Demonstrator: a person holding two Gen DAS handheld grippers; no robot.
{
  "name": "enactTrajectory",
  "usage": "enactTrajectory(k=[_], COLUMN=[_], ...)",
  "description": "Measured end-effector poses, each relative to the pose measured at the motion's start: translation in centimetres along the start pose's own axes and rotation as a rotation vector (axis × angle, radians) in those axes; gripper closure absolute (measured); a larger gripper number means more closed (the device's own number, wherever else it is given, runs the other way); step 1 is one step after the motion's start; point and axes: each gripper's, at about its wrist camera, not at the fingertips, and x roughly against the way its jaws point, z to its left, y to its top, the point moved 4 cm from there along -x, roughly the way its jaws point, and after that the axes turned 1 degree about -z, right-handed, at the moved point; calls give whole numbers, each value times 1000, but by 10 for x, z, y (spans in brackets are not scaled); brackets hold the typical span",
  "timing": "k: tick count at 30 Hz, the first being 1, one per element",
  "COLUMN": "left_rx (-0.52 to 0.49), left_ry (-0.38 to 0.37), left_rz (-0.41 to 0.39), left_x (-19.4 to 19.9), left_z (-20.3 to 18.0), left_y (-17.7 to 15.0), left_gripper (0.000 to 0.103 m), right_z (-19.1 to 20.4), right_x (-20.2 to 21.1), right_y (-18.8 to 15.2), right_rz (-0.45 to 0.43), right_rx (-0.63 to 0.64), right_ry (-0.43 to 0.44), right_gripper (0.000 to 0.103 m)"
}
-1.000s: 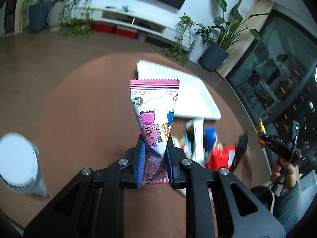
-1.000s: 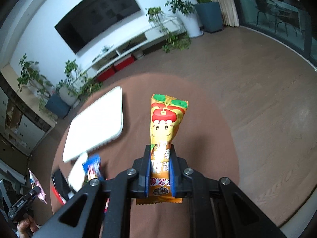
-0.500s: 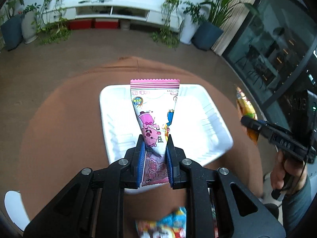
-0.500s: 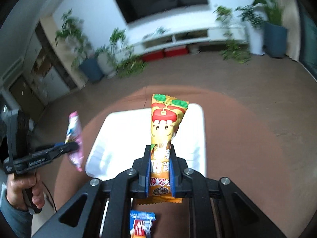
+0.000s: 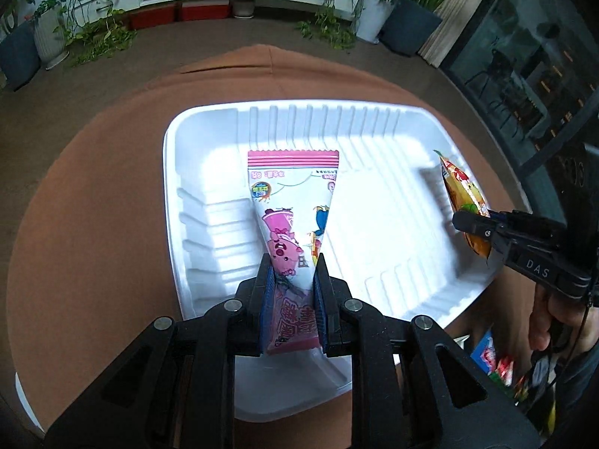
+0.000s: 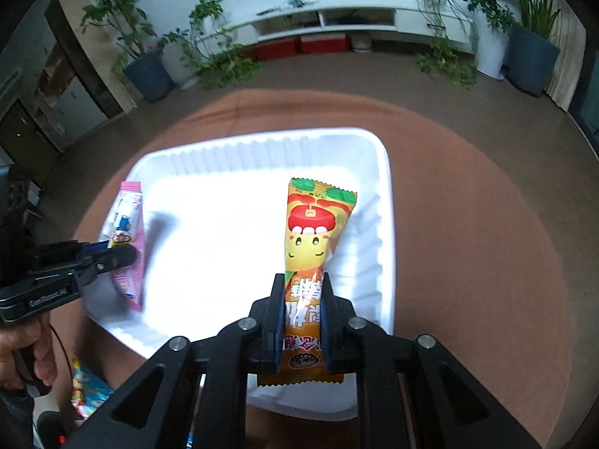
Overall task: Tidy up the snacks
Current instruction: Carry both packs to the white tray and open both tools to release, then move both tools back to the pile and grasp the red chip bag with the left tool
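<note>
Overhead, both hand-held grippers tilt steeply down over the white ribbed foam tray [image 5: 209,138], which sits on a round brown table [image 5: 93,172]. Seen from its own wrist camera, the left gripper [image 5: 291,273] has its blue-padded jaws pinched tight on the lower part of a pink-and-white snack packet [image 5: 290,202] printed with a pink cartoon pig; the packet's wide crimped end sticks out above the tray's left half. Likewise the right gripper [image 6: 301,292] is clamped on an orange snack packet [image 6: 316,232] with a smiling yellow face and green crimped top, poised above the tray's right side. A hand [image 5: 554,318] grips the right tool's handle at the picture's edge. More colourful snack packets [image 6: 88,389] lie blurred on the table just beside the tray's near edge.
</note>
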Motion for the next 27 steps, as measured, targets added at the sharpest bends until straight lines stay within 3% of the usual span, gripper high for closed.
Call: enactTrajectory(k=[10,15,18,20,22,23,24,27], left_rx=[-26,-42,-37,-33,-24,-19,-13,-6], left_ry=[33,44,42,40,41,41,42,38], left_rz=[43,50,52,51,49,46,39,1], left_x=[-23,-35,-38,-38,-40,-39,-38,-33], left_z=[-10,-14,-14,-12,-10,-8,-7,-5], left_y=[6,15,20,22,25,25,26,31], left_gripper=[83,83,81,78,74,69,56,44], right_z=[-6,-7,-6,-4,0,2,2,3], right_x=[6,1,2,5,9,11,14,24], right_y=[-19,-5,-4,-4,-4,-3,-3,0], right_rz=[17,20,11,-2,-21,-35,-43,-70], right_rx=[11,6,11,14,28,41,46,49], right_ry=[-1,1,-15,-2,-10,-28,-38,-35], right_gripper=[86,86,75,59,50,46,45,39])
